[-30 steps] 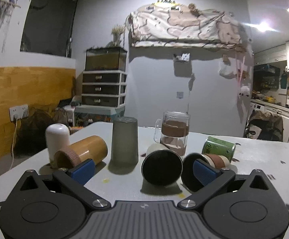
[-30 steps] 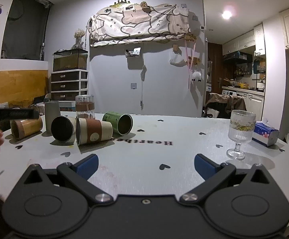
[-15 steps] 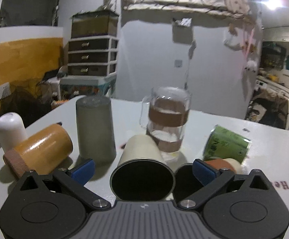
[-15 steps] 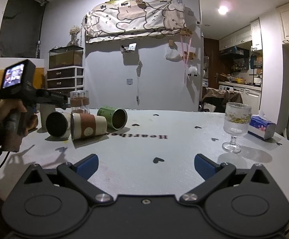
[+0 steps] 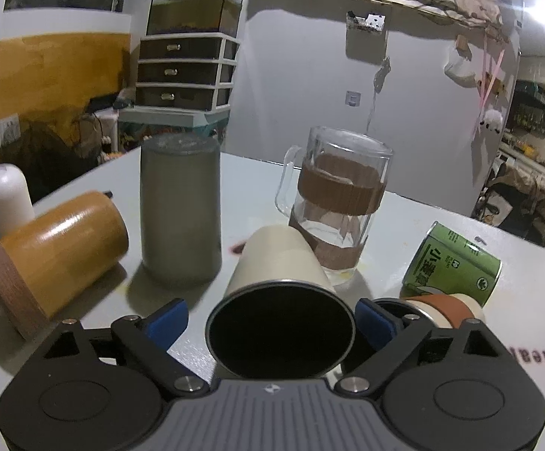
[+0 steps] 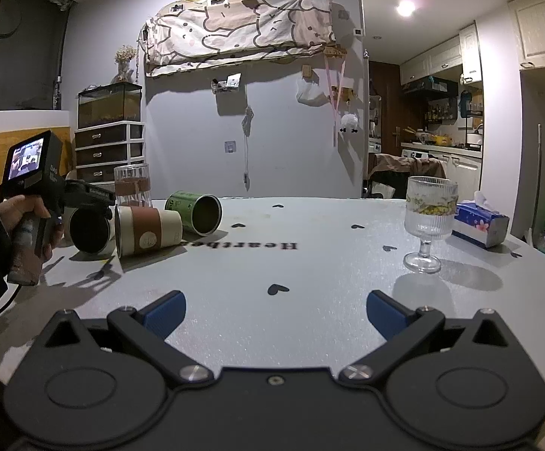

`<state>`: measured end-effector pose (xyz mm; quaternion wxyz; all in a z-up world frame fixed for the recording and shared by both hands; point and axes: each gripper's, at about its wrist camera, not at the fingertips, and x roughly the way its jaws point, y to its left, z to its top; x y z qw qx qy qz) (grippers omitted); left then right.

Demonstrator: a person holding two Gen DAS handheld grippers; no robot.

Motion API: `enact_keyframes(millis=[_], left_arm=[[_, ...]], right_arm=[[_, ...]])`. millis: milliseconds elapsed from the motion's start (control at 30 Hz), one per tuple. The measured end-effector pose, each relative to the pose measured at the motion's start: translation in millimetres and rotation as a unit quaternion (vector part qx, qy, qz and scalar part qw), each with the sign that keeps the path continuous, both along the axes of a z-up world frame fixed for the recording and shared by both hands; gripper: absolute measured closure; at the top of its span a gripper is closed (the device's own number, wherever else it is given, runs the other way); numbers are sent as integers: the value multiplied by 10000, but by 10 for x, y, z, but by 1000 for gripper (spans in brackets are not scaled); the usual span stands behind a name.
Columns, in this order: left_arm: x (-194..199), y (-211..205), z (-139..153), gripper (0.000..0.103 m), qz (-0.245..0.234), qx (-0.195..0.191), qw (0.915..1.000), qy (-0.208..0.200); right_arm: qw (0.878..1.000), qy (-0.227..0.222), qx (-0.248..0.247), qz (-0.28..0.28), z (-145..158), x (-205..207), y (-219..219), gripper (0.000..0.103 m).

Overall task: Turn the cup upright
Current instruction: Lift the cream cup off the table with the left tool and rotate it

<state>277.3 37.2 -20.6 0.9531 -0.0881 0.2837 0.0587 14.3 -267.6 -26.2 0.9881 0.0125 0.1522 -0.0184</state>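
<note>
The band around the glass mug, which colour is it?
Brown band on the clear glass mug; clearest in the left wrist view.

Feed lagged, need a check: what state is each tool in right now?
Left tool: open, straddling the mouth of the cream cup lying on its side, not gripping yet.
Right tool: open, holding nothing.

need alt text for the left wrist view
The open left gripper straddles the dark mouth of a cream cup lying on its side on a white table. Behind stand a grey tumbler and glass mug; a wooden cup lies left.
</note>
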Motion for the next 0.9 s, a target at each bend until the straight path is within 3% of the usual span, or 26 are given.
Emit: enact_keyframes(millis=[100,367,500,900], left_arm=[[-27,26,-15,18,-83,-205,9998,-3],[-333,88,17,18,-260,43,9996,70],[-678,142,20,18,-421,184,9989,45],[-1756,153,-12,18,-1295,59,9915,-121]], right_arm=[[10000,-6,-5,1,3,-3,-4,0],[10000,-18,-4,23,24,-5,-12,0],[10000,-34,7,47,44,-7,-8,0],[9998,51,70,164,62,51,78,0]])
